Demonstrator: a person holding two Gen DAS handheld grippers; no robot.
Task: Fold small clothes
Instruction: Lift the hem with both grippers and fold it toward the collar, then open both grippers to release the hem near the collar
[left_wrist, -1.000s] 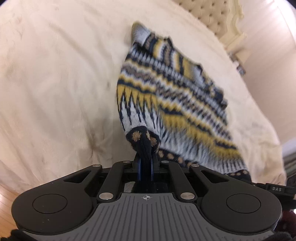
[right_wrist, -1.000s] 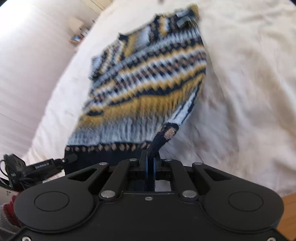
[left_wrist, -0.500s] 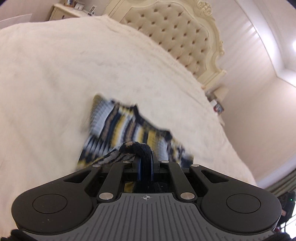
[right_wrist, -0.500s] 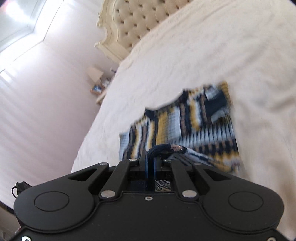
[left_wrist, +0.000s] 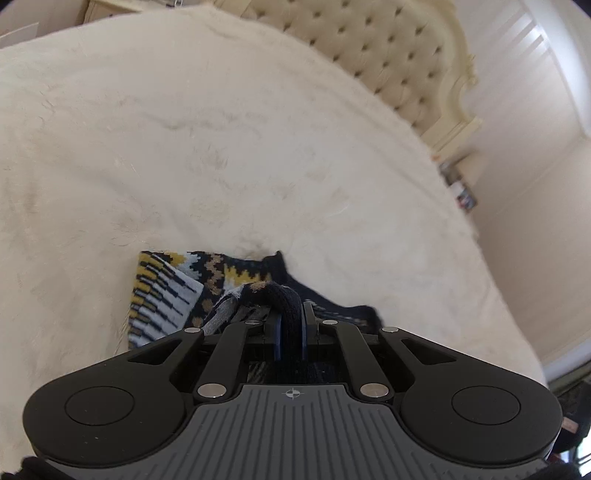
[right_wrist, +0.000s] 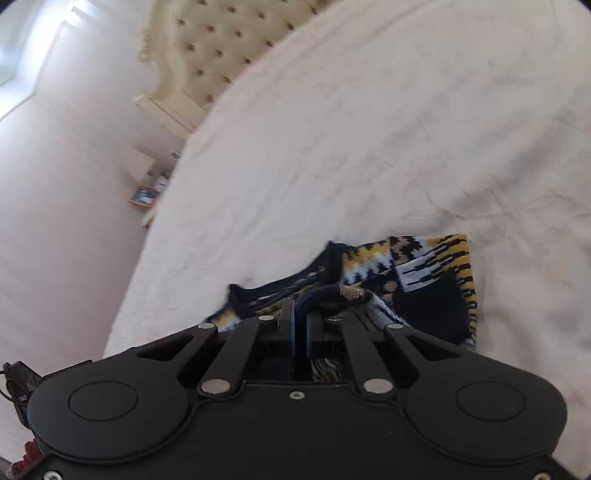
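A small knitted sweater (left_wrist: 173, 291) with navy, yellow, white and grey stripes lies on a cream bedspread (left_wrist: 221, 147), mostly hidden under my grippers. My left gripper (left_wrist: 290, 325) is shut on the sweater's navy hem. My right gripper (right_wrist: 299, 321) is shut on the hem too; the sweater also shows in the right wrist view (right_wrist: 424, 273), doubled over on itself just ahead of the fingers. Both grippers hold the hem low above the garment.
A tufted cream headboard (left_wrist: 388, 48) stands at the far end of the bed. A nightstand with a small framed picture (right_wrist: 144, 195) stands beside the bed by the wall. The bedspread (right_wrist: 369, 129) stretches far beyond the sweater.
Both grippers have carried the hem forward and down over the sweater. The sweater, spread out long a second ago, now lies doubled and short under the grippers.
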